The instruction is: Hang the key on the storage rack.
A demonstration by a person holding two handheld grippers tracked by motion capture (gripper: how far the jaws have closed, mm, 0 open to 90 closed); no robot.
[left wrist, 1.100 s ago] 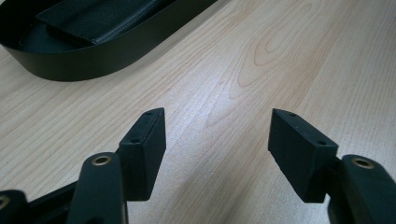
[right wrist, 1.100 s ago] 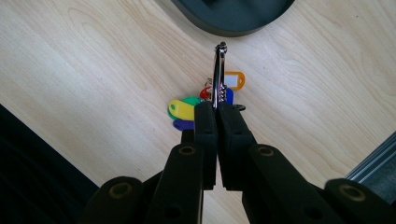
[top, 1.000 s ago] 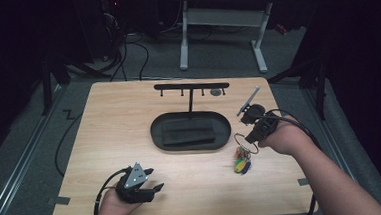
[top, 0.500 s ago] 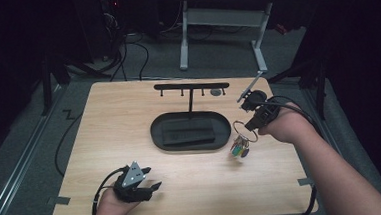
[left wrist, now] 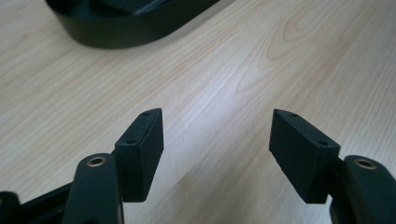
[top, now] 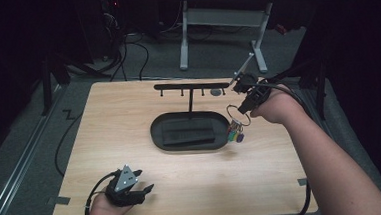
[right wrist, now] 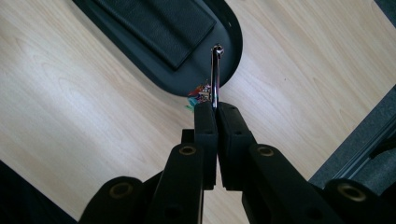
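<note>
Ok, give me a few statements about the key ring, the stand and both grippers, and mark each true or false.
1. The right gripper has its fingers shut on the key ring. True.
2. The key ring hangs on a hook of the rack. False: it is lifted off the table, beside the rack's oval base, on no hook.
3. The left gripper is open and holds nothing. True.
4. The left gripper rests inside the oval base. False: it sits near the table's near edge.
</note>
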